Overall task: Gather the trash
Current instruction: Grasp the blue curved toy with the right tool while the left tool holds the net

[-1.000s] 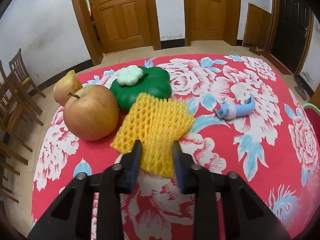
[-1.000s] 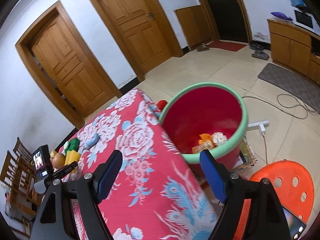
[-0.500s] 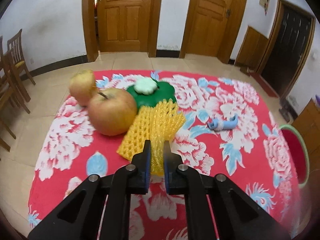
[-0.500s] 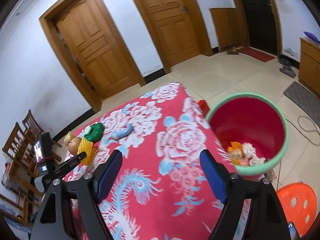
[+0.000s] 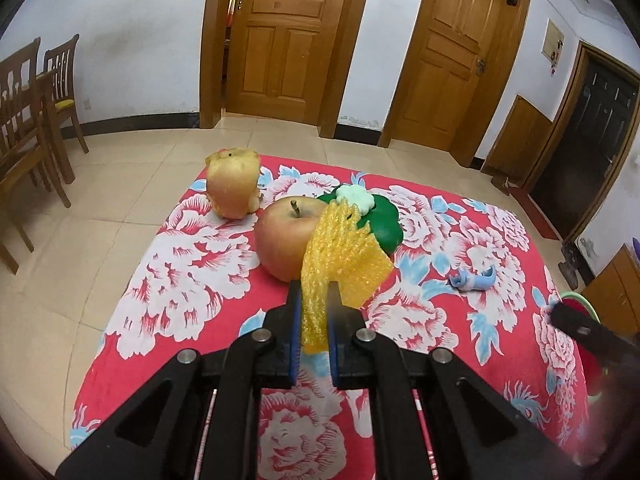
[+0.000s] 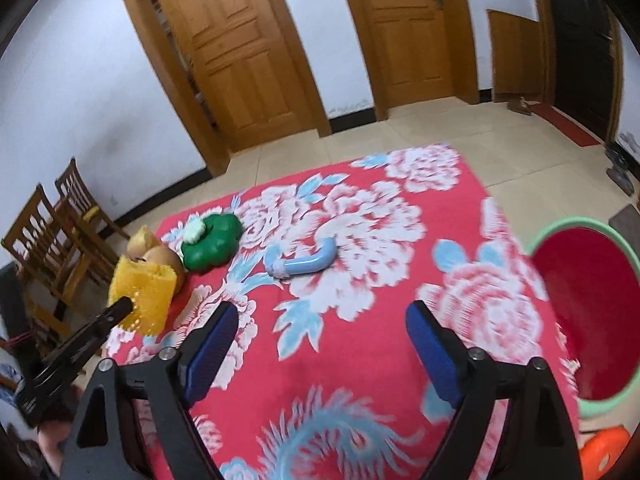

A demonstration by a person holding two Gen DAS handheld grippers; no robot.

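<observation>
My left gripper (image 5: 314, 296) is shut on a yellow foam fruit net (image 5: 340, 256), lifted off the red flowered tablecloth (image 5: 192, 264). Behind the net sit a whole apple (image 5: 282, 236), an eaten apple core (image 5: 233, 189) and a green flower-shaped lid (image 5: 382, 224). A curved blue tube (image 5: 472, 280) lies to the right. In the right wrist view the foam net (image 6: 144, 296) hangs from the left gripper (image 6: 120, 306) at the left. My right gripper (image 6: 320, 320) hovers over the cloth, its jaws opening with nothing between them, the blue tube (image 6: 306, 262) just beyond.
A red bin with a green rim (image 6: 592, 316) stands on the floor past the table's right edge, an orange stool (image 6: 604, 446) beside it. Wooden chairs (image 5: 28, 120) stand at the left. Wooden doors (image 5: 288, 40) line the far wall.
My left gripper shut on the foam net and lifted it off the cloth. My right gripper swung left from over the bin to above the table, facing the blue tube.
</observation>
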